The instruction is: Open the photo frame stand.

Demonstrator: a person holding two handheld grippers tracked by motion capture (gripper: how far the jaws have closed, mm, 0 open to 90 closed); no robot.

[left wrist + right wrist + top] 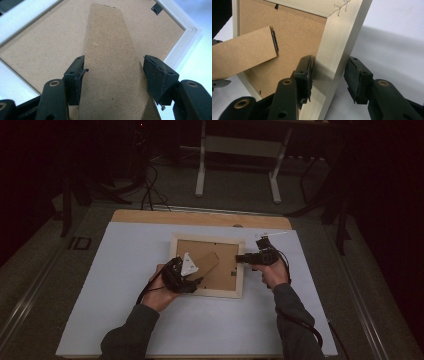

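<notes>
High view: picture frame [208,292] lies face down on the white sheet [125,270] at mid-table, brown backing up. My left gripper [192,281] sits over its near-left part, on the easel stand [206,263]; my right gripper [241,258] comes in level at the frame's right rail.

Left gripper view: the stand [112,65] runs up between the jaws. Left pad touches its edge, right pad is just clear, so I read this as not clamped. The board looks thin, light and stiff, hinged at the far end; I'd take it by its long edges near the free tip and avoid twisting the hinge.

Right gripper view: jaws straddle the pale rail [337,62]. Inner pad is against it, outer pad apart, so no grip yet. The rail looks smooth and rigid, possibly slippery; glass underneath is likely, so a square, moderate pinch mid-rail.
</notes>
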